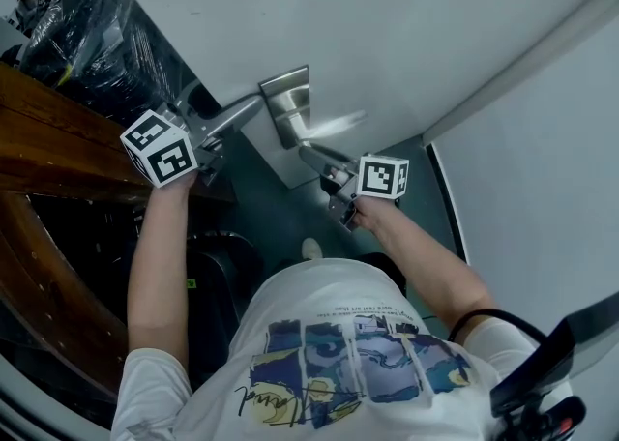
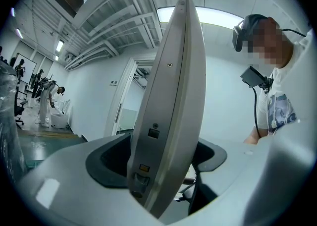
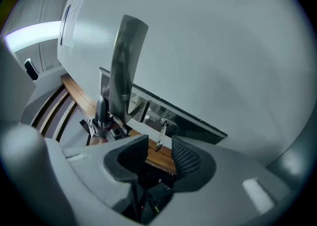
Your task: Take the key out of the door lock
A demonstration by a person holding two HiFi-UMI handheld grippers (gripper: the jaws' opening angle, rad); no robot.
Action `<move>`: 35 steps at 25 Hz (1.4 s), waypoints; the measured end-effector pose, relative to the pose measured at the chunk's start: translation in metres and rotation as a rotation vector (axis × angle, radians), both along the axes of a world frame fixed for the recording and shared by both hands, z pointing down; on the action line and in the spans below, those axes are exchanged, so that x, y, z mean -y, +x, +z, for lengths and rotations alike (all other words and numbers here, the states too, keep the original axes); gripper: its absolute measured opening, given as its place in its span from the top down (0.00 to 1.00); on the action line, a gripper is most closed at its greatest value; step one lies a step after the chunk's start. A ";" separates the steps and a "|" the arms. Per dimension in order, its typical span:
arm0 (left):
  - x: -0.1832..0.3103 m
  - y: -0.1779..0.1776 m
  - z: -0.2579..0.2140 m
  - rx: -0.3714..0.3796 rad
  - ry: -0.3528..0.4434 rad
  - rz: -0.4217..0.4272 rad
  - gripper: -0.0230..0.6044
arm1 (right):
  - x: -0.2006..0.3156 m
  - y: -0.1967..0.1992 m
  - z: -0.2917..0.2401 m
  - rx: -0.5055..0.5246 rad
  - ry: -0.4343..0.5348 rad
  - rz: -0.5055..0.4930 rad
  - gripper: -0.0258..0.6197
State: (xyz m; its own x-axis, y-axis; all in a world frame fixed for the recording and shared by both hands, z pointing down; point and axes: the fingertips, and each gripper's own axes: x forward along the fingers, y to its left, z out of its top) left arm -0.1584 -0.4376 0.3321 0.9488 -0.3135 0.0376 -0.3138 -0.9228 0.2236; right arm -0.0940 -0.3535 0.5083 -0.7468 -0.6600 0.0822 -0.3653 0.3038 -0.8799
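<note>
Indoors, white door (image 1: 387, 23), steel lock plate (image 1: 290, 105), teal floor (image 1: 280, 209), wooden beams (image 1: 39, 149)

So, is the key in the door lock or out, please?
In. The key sticks out of the lock, just ahead of the open right gripper.

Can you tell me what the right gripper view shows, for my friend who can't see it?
The right gripper, jaws open, points at a small silver key sticking out of the lock in a white door. The key's end reaches the gap between the jaws, untouched. The metal door handle stands up on the left.
</note>
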 end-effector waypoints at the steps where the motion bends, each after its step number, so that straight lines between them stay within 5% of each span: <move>1: 0.000 0.000 0.000 0.000 -0.002 -0.003 0.39 | 0.001 0.000 0.000 0.013 -0.003 0.004 0.75; 19: 0.000 -0.001 0.000 -0.006 -0.006 -0.016 0.40 | 0.019 -0.009 -0.009 0.110 0.013 0.037 0.88; 23: -0.001 -0.001 0.000 0.002 -0.008 -0.018 0.40 | 0.013 -0.007 0.003 0.168 -0.130 0.088 0.90; 35: 0.001 -0.001 0.000 -0.003 0.002 -0.011 0.40 | 0.011 -0.002 0.008 0.265 -0.242 0.177 0.92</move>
